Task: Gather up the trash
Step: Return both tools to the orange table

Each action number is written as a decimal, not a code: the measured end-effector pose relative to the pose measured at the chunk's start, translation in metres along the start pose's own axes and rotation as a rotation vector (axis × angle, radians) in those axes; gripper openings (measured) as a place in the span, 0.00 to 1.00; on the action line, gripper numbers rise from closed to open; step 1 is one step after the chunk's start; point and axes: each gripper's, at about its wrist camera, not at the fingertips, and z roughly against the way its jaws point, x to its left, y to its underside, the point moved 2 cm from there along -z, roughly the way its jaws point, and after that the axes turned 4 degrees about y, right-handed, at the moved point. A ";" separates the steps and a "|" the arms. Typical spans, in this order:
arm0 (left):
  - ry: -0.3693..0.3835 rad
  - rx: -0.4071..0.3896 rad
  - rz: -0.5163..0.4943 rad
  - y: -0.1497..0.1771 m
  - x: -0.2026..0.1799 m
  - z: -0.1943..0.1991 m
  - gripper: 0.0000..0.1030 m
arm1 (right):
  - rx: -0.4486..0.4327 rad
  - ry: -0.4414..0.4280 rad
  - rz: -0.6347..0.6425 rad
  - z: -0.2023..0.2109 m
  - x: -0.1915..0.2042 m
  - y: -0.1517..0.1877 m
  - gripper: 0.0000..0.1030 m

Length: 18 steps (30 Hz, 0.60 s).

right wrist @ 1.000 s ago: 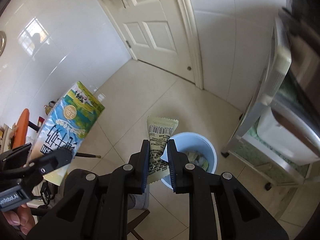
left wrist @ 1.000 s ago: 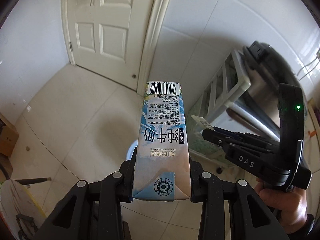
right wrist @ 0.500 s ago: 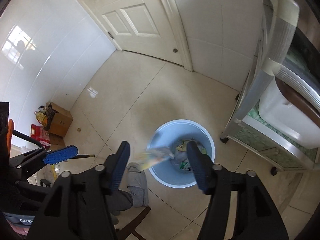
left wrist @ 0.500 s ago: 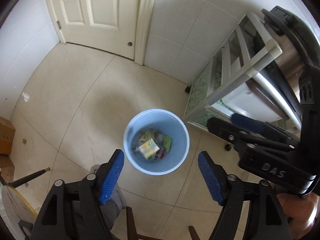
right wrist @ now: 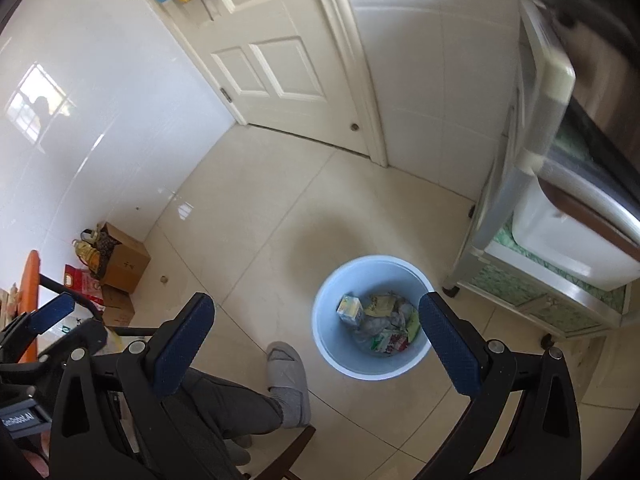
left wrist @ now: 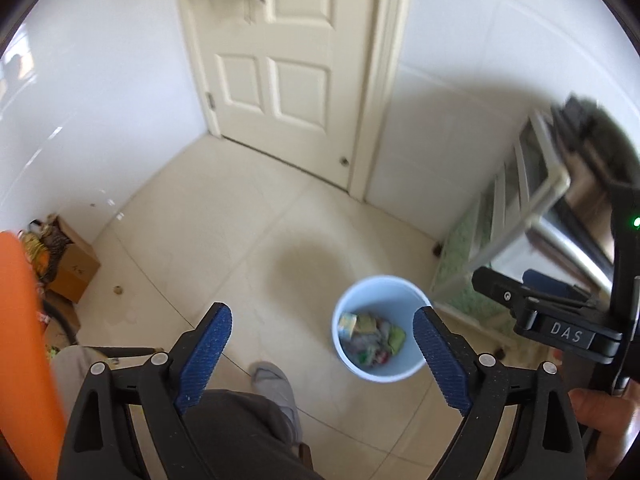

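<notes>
**Both claws empty above the bin**

Your left claw [left wrist: 322, 324] and right claw [right wrist: 316, 316] are both opening wide, with nothing between the blue pads. The trash, a milk carton [right wrist: 350, 310] and wrappers [right wrist: 390, 334], lies inside the light blue bin [right wrist: 332, 354] on the tiled floor [right wrist: 256, 216], beside your grey slipper [right wrist: 289, 380].

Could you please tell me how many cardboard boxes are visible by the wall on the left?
2: a larger cardboard box against the wall, and a smaller box just in front of it, partly hidden, so more may sit behind.
</notes>
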 end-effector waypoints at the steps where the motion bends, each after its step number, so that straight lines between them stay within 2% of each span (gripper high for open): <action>1: -0.003 -0.027 0.014 0.003 0.005 0.016 0.89 | -0.011 -0.008 0.013 0.007 0.009 -0.002 1.00; 8: -0.060 -0.208 0.117 0.044 0.058 0.136 0.93 | -0.124 -0.099 0.148 0.064 0.093 -0.010 1.00; 12: -0.136 -0.306 0.181 0.073 0.080 0.193 0.98 | -0.185 -0.174 0.232 0.098 0.149 -0.009 1.00; 18: -0.222 -0.419 0.300 0.131 0.106 0.272 0.99 | -0.254 -0.296 0.368 0.145 0.236 0.006 1.00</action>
